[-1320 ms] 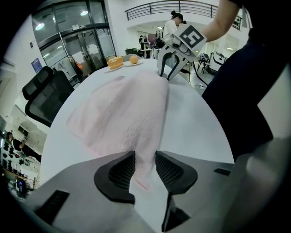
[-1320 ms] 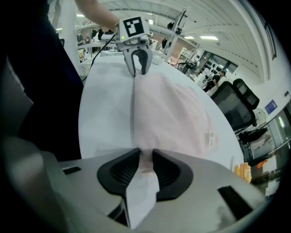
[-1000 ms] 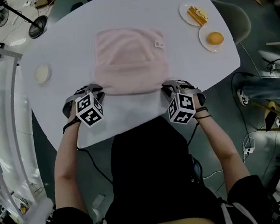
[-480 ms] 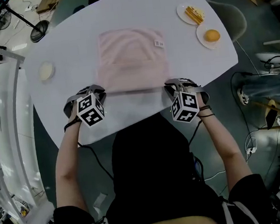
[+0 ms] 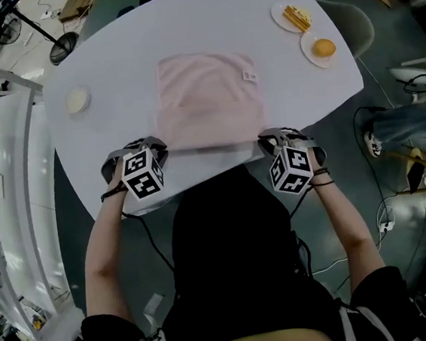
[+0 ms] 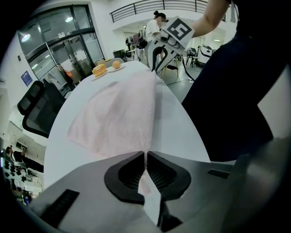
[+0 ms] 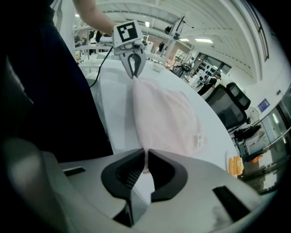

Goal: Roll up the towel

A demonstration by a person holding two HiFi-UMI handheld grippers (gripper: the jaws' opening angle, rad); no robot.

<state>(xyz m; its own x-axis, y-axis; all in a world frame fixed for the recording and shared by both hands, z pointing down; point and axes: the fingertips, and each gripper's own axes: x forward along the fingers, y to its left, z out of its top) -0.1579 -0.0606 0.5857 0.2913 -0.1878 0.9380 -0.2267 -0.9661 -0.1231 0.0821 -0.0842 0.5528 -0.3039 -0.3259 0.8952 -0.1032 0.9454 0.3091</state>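
On the white table (image 5: 111, 63): towel (image 5: 209, 98) gripped at both near corners

Clamped tight on pink cloth at each side: left gripper (image 5: 159, 146) on the near left corner, right gripper (image 5: 265, 139) on the near right. Stretched taut between them along the near edge, spread flat mid-table beyond. Far right, two plates (image 5: 294, 16) of food; far left, a small dish (image 5: 77, 101).

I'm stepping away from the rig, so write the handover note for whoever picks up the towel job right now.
Left hand-held gripper: shut on the towel's near left corner.
Right hand-held gripper: shut on the near right corner.
Towel: pink, spread on the white table, near edge stretched between the grippers.
Done: both corners gripped.
Left: roll the near edge toward the far edge; no roll shows yet.
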